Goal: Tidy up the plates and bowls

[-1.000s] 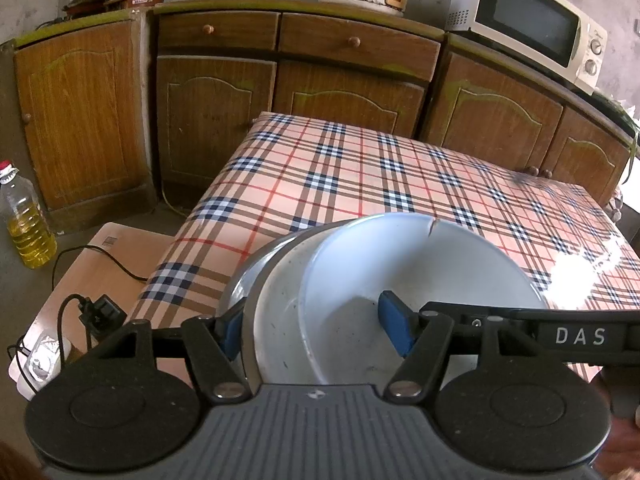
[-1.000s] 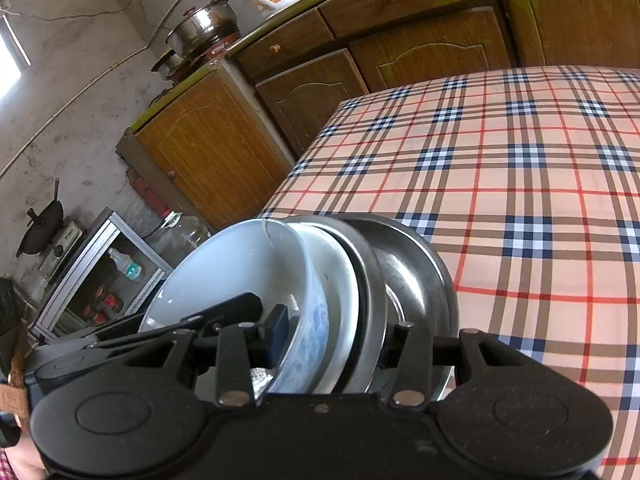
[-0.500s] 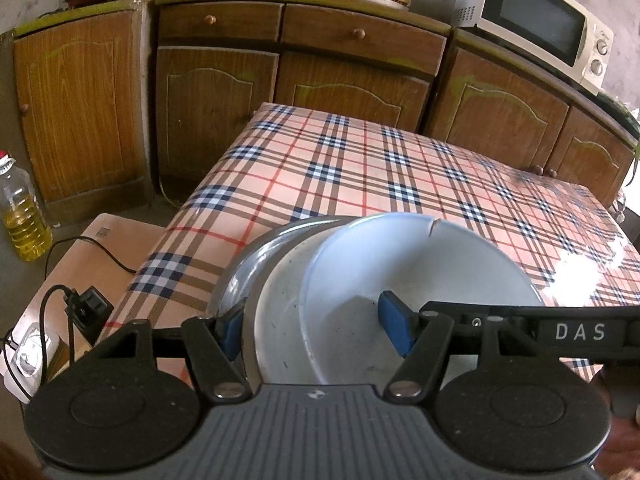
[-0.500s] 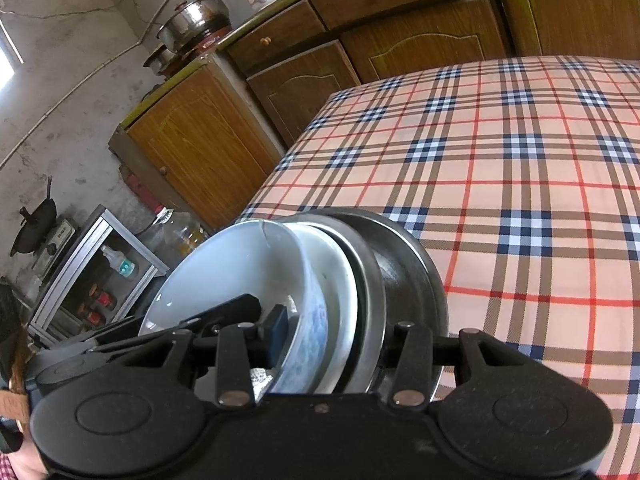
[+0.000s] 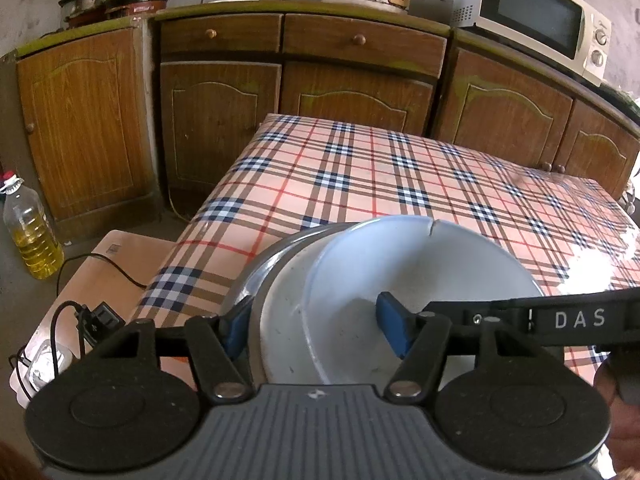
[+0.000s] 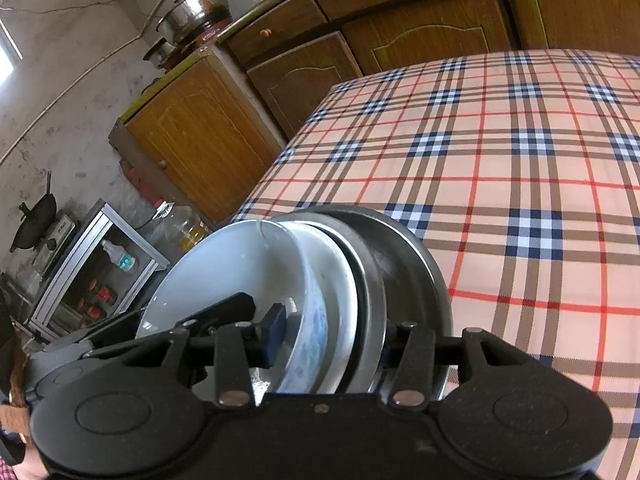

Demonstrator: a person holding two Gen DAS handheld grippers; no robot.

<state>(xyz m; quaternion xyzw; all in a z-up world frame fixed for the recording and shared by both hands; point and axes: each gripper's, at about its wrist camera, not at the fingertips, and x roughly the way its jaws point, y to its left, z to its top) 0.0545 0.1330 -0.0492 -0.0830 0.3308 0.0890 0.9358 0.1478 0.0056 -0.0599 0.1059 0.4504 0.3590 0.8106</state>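
**A:** Looking at both wrist views, I'd say we're in the carry-and-set-down step. Both tools are on one nested stack: white bowl on top, a white plate under it, then a steel plate and a wider steel pan at the bottom. The stack sits at the near left corner of the checked table, tipped rather than flat.

**B:** Grip status?

**A:** Left gripper straddles the stack rim, one blue pad inside the bowl, the other outside the steel edge, and its jaws are closing a touch. Right gripper straddles the same layers from the other side, but its jaws are opening, so I think it's easing off. Whether its pads are actually pressing, I can't tell.

**B:** Orientation?

**A:** They're round, so no real long axis. The bowl mouth faces up and leans toward the left-hand side; there's a crack in the bowl's far rim.

**B:** Next move?

**A:** My guess: level the stack, get the pan flat on the table, then let go one side at a time. The layers could slide if it's released while tilted.
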